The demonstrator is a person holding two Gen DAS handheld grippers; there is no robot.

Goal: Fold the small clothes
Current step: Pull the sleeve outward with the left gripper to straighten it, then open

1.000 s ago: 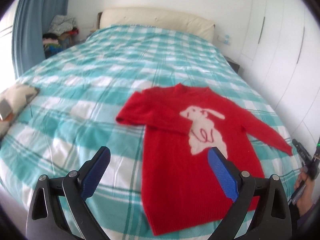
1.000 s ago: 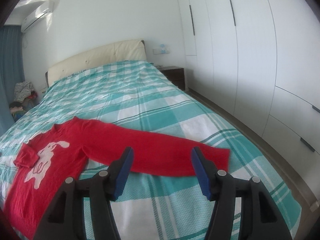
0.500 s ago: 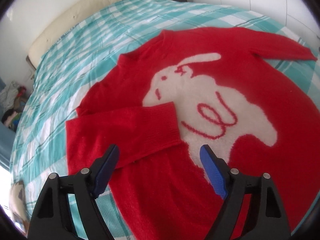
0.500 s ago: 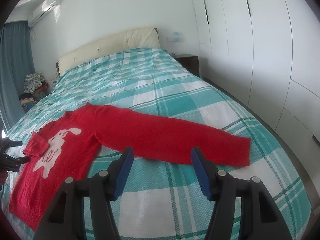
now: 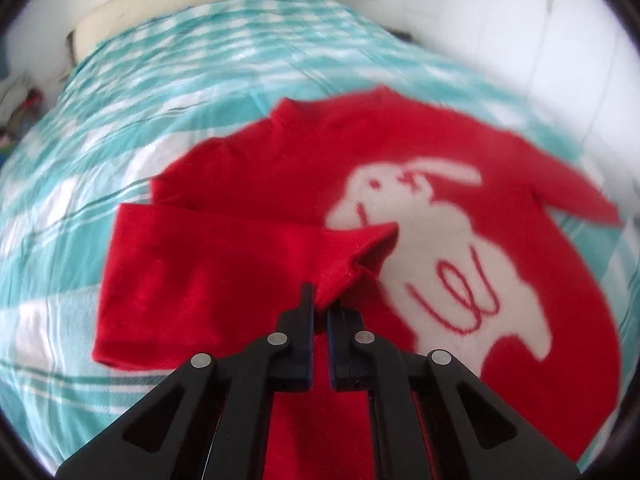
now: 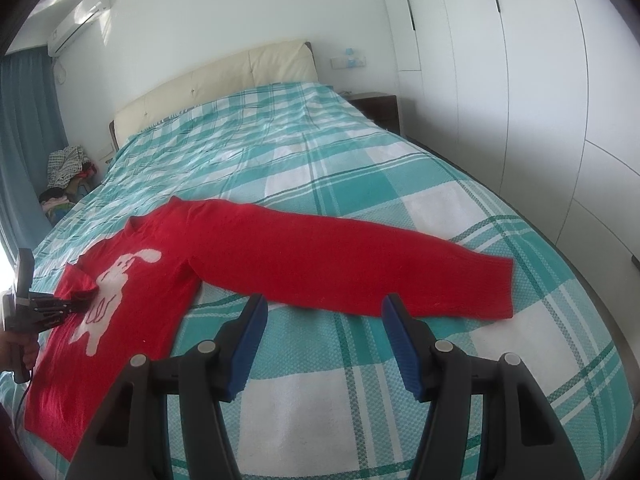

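Note:
A red sweater (image 5: 460,152) with a white rabbit on the chest lies flat on the bed; it also shows in the right wrist view (image 6: 152,264). Its left sleeve (image 5: 224,264) is folded across the chest. My left gripper (image 5: 320,300) is shut on that sleeve's cuff and lifts it slightly; it also shows in the right wrist view (image 6: 82,304). The other sleeve (image 6: 360,264) lies stretched out to the right. My right gripper (image 6: 322,320) is open and empty, just short of that sleeve's near edge.
The bed (image 6: 320,152) has a teal and white checked cover and a cream headboard (image 6: 224,76). White wardrobe doors (image 6: 520,80) and a dark nightstand (image 6: 380,108) stand on the right. A pile of clothes (image 6: 66,176) lies by the blue curtain (image 6: 24,152).
My left gripper has closed in on the folded sleeve's cuff, shut on it and raised it. My right gripper has stayed open and drifted slightly nearer the outstretched sleeve.

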